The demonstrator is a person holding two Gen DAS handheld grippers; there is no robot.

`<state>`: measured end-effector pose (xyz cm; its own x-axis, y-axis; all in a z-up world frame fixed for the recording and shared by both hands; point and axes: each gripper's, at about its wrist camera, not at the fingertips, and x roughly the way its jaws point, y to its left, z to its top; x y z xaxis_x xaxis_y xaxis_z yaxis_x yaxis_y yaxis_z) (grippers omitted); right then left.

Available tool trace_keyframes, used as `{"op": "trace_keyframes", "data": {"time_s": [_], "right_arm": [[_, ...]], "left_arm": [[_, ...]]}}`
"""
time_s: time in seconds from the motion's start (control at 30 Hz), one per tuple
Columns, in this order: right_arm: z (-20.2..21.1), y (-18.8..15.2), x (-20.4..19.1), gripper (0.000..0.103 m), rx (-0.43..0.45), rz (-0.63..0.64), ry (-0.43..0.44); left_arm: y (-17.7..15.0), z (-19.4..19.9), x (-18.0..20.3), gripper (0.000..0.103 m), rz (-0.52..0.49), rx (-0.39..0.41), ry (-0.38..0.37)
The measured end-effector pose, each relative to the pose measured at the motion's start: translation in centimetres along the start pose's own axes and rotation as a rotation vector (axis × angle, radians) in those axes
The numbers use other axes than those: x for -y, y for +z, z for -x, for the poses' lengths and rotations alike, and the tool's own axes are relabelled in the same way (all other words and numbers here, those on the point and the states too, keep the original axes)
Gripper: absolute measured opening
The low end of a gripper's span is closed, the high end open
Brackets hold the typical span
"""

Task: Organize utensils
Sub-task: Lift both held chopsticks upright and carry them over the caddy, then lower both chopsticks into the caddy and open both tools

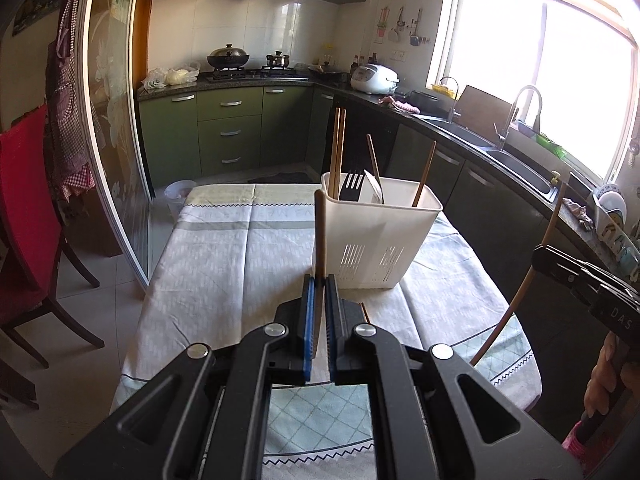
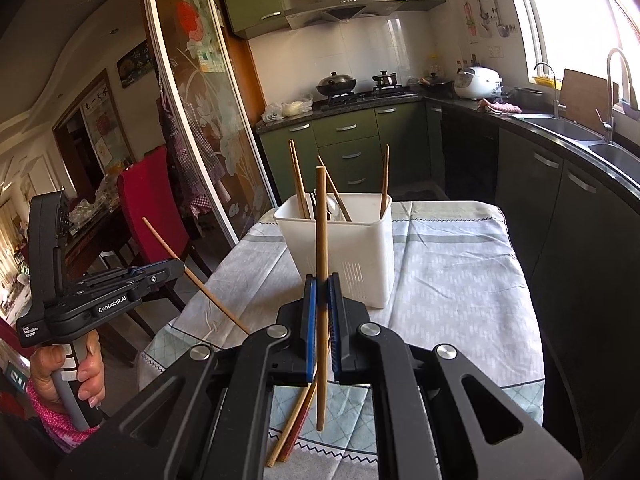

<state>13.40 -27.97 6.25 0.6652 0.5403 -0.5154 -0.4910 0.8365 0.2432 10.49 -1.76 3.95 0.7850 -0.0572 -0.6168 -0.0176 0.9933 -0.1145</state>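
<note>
A white utensil holder [image 1: 378, 236] stands on the table; it holds several chopsticks, a black fork [image 1: 352, 186] and a white utensil. It also shows in the right wrist view [image 2: 340, 248]. My left gripper [image 1: 320, 284] is shut on a wooden chopstick [image 1: 320, 232], held upright just left of the holder. My right gripper [image 2: 322, 284] is shut on another wooden chopstick [image 2: 321, 240], upright in front of the holder. Two chopsticks [image 2: 296, 420] lie on the cloth below the right gripper. Each gripper shows in the other's view, the left one [image 2: 160, 272] and the right one [image 1: 560, 268].
The table carries a light patterned cloth [image 1: 224, 248]. A red chair [image 1: 28, 216] stands at its left, by a sliding glass door [image 1: 112, 120]. Dark kitchen counters with a sink [image 1: 516, 164] run along the right, green cabinets [image 1: 228, 128] behind.
</note>
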Motion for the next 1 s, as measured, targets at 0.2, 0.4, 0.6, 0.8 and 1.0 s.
{"op": "trace_keyframes", "data": {"time_s": [0.2, 0.4, 0.6, 0.8, 1.0], "right_arm": [[0.2, 3.5, -0.6, 0.007, 0.043, 0.031, 0.006], [0.6, 8.2, -1.3, 0.007, 0.107, 0.054, 0.014], [0.4, 13.2, -1.4, 0.007, 0.165, 0.055, -0.011], [-1.5, 17.7, -0.5, 0.007, 0.216, 0.05, -0.073], [-6.6, 18.6, 1.4, 0.007, 0.167, 0.029, -0.127]], "left_arm": [[3.0, 1.0, 0.7, 0.005, -0.038, 0.036, -0.031], [6.6, 2.3, 2.0, 0.005, -0.072, 0.059, -0.093], [10.5, 3.5, 2.9, 0.005, -0.099, 0.127, -0.11], [14.4, 3.1, 3.6, 0.005, -0.098, 0.214, -0.09], [16.0, -1.0, 4.3, 0.005, -0.086, 0.216, -0.066]]}}
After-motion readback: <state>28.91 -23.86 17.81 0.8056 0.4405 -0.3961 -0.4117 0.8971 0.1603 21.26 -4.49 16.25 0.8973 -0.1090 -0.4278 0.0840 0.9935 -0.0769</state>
